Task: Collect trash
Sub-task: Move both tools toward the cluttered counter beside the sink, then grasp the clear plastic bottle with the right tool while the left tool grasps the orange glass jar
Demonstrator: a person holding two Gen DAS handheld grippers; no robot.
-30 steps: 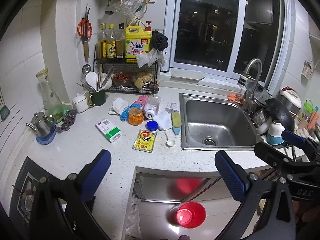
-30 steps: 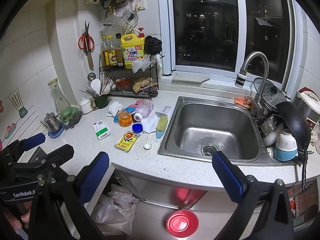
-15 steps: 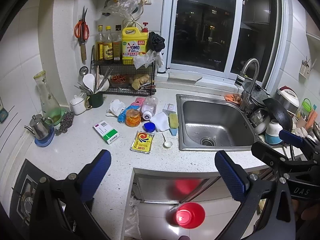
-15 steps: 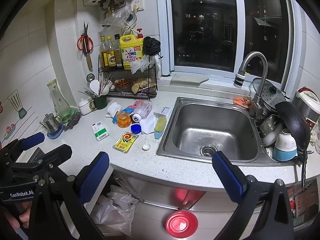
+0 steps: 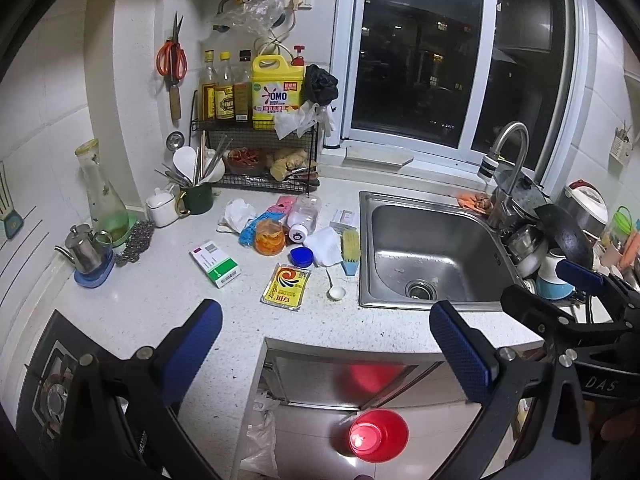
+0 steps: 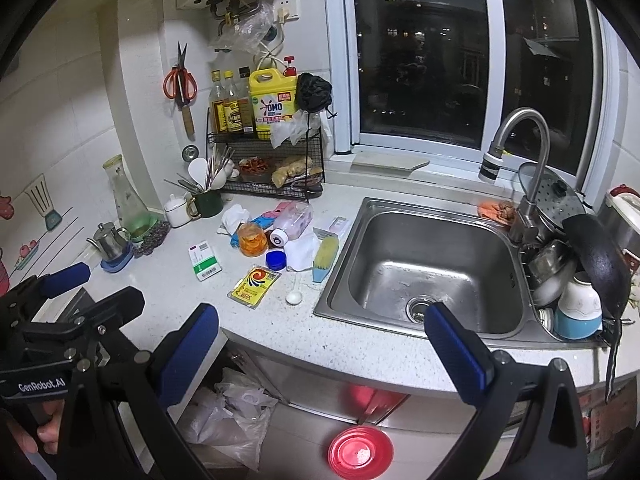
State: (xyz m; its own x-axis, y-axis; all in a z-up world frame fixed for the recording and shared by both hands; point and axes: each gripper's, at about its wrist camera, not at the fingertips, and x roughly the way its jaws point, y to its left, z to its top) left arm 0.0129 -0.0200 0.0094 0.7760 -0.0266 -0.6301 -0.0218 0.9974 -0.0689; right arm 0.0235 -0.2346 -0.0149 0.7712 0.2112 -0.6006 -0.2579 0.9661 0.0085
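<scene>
Both grippers have drawn back slightly from the tabletop (image 5: 132, 312) since a second ago, so the litter sits a little farther ahead. Left gripper (image 5: 324, 346) and right gripper (image 6: 320, 344) hang with fingers spread wide, holding nothing. The yellow packet (image 5: 286, 287) lies ahead between the left fingers, the box (image 5: 215, 258) beyond the left-hand finger

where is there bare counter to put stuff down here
Bare counter runs along the front, between the stove and the yellow sachet. The strip before the sink is also free. Crowded between the wire rack and sachet.
</scene>
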